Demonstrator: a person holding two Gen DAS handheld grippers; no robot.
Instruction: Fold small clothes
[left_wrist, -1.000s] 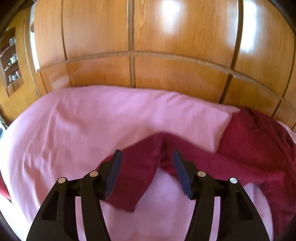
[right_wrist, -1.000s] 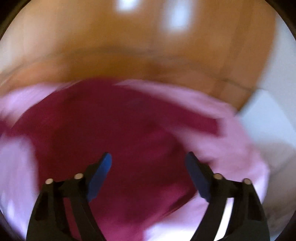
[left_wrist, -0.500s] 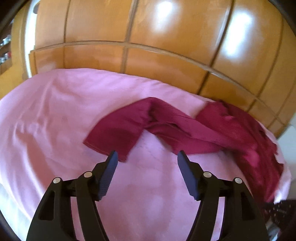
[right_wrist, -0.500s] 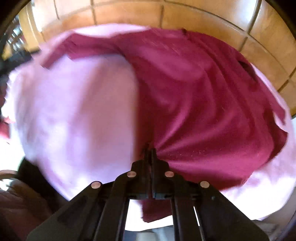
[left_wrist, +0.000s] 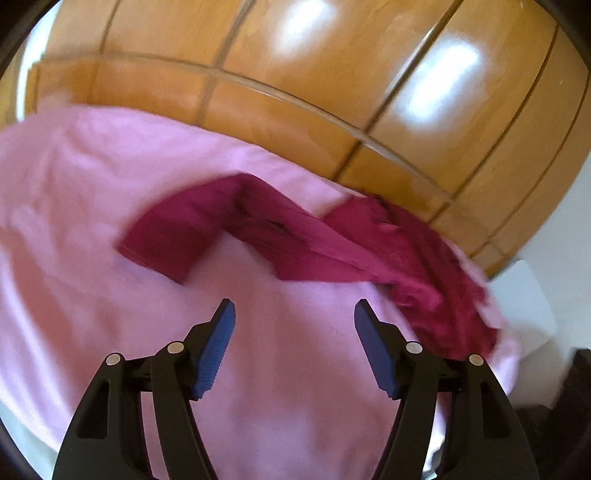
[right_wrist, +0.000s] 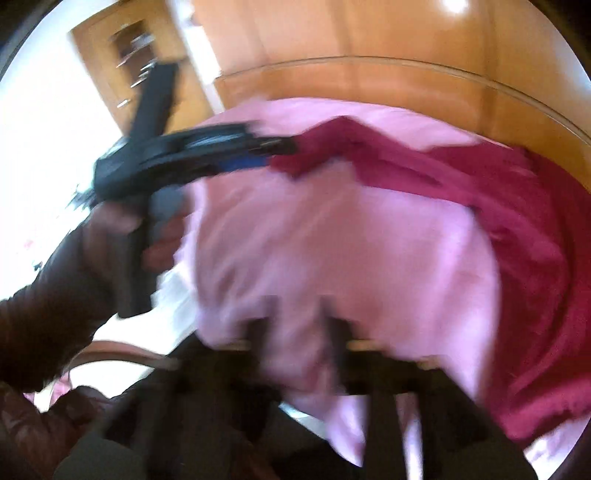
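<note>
A dark red garment (left_wrist: 332, 251) lies crumpled on a pink blanket (left_wrist: 92, 184), one sleeve stretched left and the body bunched at the right edge. My left gripper (left_wrist: 293, 314) is open over bare blanket, short of the sleeve, with nothing between its fingers. The right wrist view is blurred. There the garment (right_wrist: 517, 221) fills the right side and the left gripper (right_wrist: 280, 147) comes in side-on with its tips close to the sleeve's end. My right gripper (right_wrist: 299, 325) hovers over the pink blanket (right_wrist: 332, 229) with its jaws opening and nothing between them.
Glossy wooden wardrobe panels (left_wrist: 295, 92) stand right behind the bed. A white surface (left_wrist: 528, 295) lies past the blanket's right edge. A person's hand (right_wrist: 110, 221) in a dark sleeve (right_wrist: 44, 317) holds the left gripper. A wooden shelf unit (right_wrist: 129, 55) stands at upper left.
The left gripper has drawn back from the sleeve and turned right. The right gripper, shut at the garment's hem half a second ago, has let go, opened and swung left.
</note>
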